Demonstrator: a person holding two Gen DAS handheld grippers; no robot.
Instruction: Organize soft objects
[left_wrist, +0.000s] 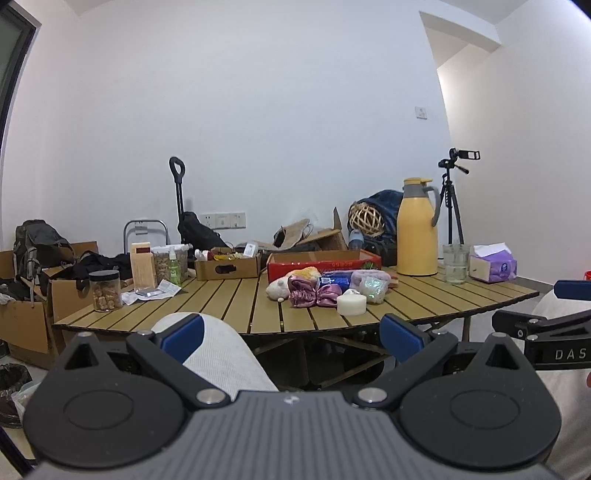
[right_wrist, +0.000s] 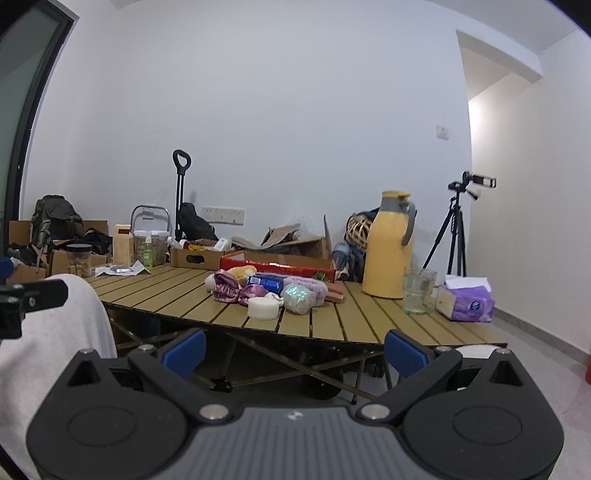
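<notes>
A heap of soft things lies mid-table: a pink satin scrunchie, a white round sponge, a plush toy, a blue packet, a glittery pouch and a lilac fuzzy piece. Behind them stands a red shallow box. My left gripper is open and empty, below and before the table's near edge. My right gripper is open and empty, also short of the table.
On the slatted table stand a yellow thermos, glasses, a purple tissue pack, a cardboard tray, jars and a snack box at left. A camera tripod stands right. My knees show below.
</notes>
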